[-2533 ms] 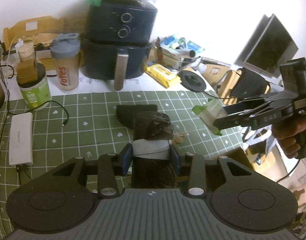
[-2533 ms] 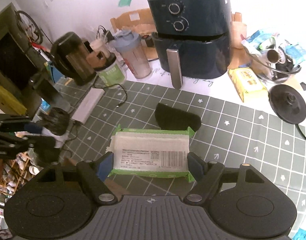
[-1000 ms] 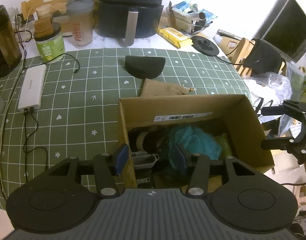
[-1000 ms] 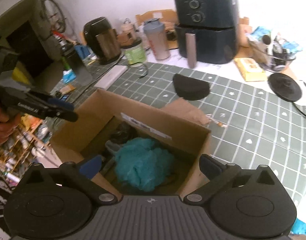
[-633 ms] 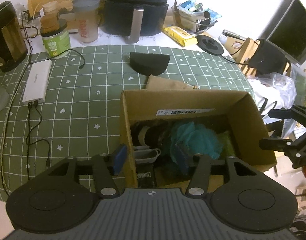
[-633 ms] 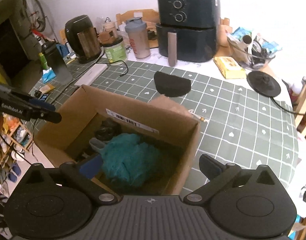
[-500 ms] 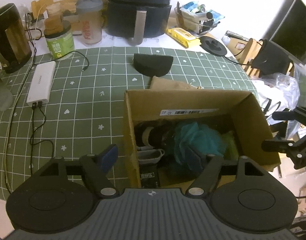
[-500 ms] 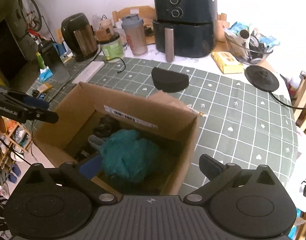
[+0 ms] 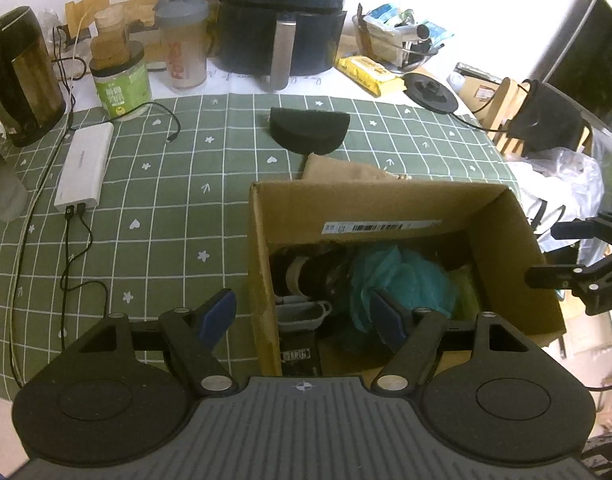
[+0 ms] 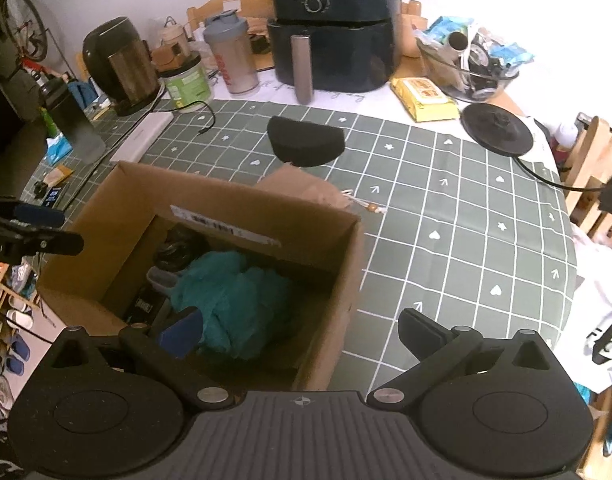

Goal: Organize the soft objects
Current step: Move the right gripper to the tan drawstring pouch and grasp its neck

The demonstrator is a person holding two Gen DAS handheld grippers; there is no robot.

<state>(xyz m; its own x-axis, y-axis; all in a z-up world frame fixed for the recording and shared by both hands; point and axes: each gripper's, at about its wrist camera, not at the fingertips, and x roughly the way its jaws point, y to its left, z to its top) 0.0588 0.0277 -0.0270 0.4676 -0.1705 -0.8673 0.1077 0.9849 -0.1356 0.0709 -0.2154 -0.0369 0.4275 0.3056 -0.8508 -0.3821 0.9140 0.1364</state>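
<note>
An open cardboard box [image 9: 386, 200] stands at the green mat's near edge. In it lie a teal bath pouf [image 9: 402, 276], a dark taped roll [image 9: 306, 272] and a small grey tray [image 9: 302, 312]. My left gripper [image 9: 302, 314] hangs open above the box's left wall, nothing between its fingers. From the right wrist view the box [image 10: 234, 196] and pouf [image 10: 234, 296] lie below my right gripper [image 10: 300, 330], which is open and empty, astride the box's right wall. Beyond the box a black half-round pouch [image 9: 310, 130] and a brown cloth bag [image 9: 346, 170] rest on the mat.
Along the back stand an air fryer [image 9: 282, 20], a shaker bottle [image 9: 182, 44], a green jar [image 9: 120, 80] and a kettle [image 9: 20, 76]. A white power bank [image 9: 84, 168] with cables lies left. A yellow wipes pack [image 10: 422, 98] and a black round base [image 10: 496, 128] sit at the right.
Both grippers let go of what they held, a dark roll on the left and a green-edged pack on the right. The left jaws have spread wider, and the right view swung slightly.
</note>
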